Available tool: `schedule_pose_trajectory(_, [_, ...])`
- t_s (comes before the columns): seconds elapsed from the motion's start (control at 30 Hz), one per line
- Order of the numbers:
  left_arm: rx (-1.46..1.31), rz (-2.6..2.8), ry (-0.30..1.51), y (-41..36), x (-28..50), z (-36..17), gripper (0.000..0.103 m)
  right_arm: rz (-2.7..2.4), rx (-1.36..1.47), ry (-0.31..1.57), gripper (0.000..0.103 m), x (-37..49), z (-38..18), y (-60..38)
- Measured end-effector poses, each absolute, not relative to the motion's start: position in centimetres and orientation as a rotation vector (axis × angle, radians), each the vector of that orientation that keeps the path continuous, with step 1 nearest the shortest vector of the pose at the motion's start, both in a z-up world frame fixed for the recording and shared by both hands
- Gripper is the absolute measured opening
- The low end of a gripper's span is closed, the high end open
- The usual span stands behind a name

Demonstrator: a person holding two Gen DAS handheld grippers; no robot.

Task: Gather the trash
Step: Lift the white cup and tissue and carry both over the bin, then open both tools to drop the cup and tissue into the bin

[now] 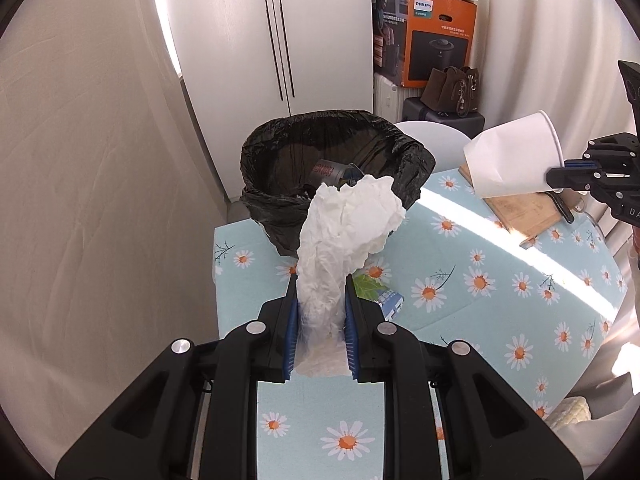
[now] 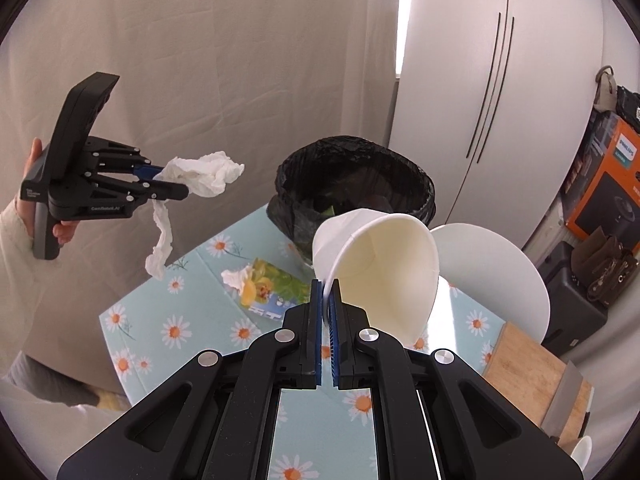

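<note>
My left gripper (image 1: 321,280) is shut on a crumpled white tissue (image 1: 346,224) and holds it above the table, short of the black-lined trash bin (image 1: 280,148). In the right wrist view the left gripper (image 2: 168,184) shows at the left with the tissue (image 2: 200,176) hanging from it. My right gripper (image 2: 327,286) is shut on the rim of a white paper cup (image 2: 384,264), tilted on its side, near the bin (image 2: 352,176). The cup (image 1: 512,156) and right gripper (image 1: 556,174) show at the right of the left wrist view. A printed wrapper (image 2: 268,284) and a small tissue scrap (image 2: 236,278) lie on the table.
The table has a blue daisy-print cloth (image 1: 480,280). A wooden cutting board (image 2: 532,364) with a knife (image 2: 564,396) lies at the right, next to a white chair (image 2: 492,268). A white cabinet (image 1: 272,32), an orange box (image 1: 436,32) and bags stand behind the bin. A curtain (image 1: 80,160) hangs at the left.
</note>
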State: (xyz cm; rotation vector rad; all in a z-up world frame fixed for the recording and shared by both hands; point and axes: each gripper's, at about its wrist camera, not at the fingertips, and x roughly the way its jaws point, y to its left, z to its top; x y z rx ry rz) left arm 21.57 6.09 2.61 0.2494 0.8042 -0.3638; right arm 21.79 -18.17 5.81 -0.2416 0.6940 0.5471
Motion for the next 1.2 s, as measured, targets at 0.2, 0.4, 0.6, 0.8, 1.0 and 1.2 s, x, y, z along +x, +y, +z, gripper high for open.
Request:
schedule_pose_trajectory(0.2, [0.291,-0.430,0.767,6.2,25.5,4.6,0.020,0.509,-0.270,0.691,0.003,25.2,7.2,-16.5])
schedule_pose_trajectory(0.4, [0.307,-0.495,0.724,6.3,29.4,5.8,0.020,0.476,-0.247,0.697,0.003,28.2,7.6,-15.0])
schedule_pose_trajectory(0.6, [0.322,-0.558,0.720,5.8,33.5,5.4,0.020,0.451,-0.222,0.735,0.003,31.6,6.9,-13.5])
schedule_pose_trajectory(0.8, [0.327,-0.633,0.721,4.9,37.8,4.3,0.020,0.426,-0.202,0.786,0.003,34.9,5.5,-12.5])
schedule_pose_trajectory(1.0, [0.342,-0.698,0.731,3.6,42.1,2.7,0.021,0.391,-0.192,0.839,0.003,37.6,3.5,-12.1])
schedule_pose_trajectory(1.2, [0.351,-0.742,0.759,2.6,45.8,0.1,0.021,0.364,-0.198,0.870,0.003,39.7,2.3,-11.8])
